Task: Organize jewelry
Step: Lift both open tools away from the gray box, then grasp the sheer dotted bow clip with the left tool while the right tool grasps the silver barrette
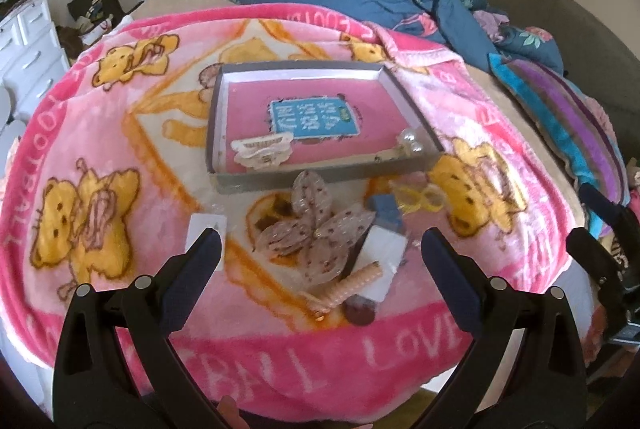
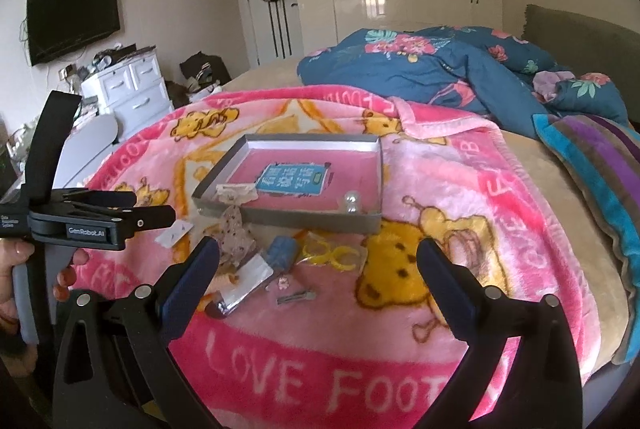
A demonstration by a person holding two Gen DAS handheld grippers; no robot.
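Pink plush blanket (image 1: 120, 157) printed with yellow bears covers the bed under both of your grippers, and it runs wide and flat to either side of the clutter. Your left gripper (image 1: 322, 249) hovers with its fingers spread wide and nothing between them; your right gripper (image 2: 318, 261) is spread the same way, also empty.

Straight ahead of the left gripper, beyond the pile, sits a shallow grey tray (image 1: 320, 179) with a pink floor and a blue label. Its near wall stands low. Inside, a cream claw clip (image 1: 262, 151) lies at the near left corner and a pearl hair tie (image 1: 412, 145) at the near right; the rest of the floor is open.

Between the left fingers lies the loose pile: a mauve butterfly clip (image 1: 316, 229), with a peach ridged hair clip (image 1: 348, 285) nearer you, partly over a white packet (image 1: 382, 257). A blue box (image 1: 386, 211) touches that packet's far end, and yellow rings (image 1: 418, 199) in clear wrap lie just right of it. Ahead of the right gripper, a small metal hairpin (image 2: 296, 297) rests alone on open blanket.
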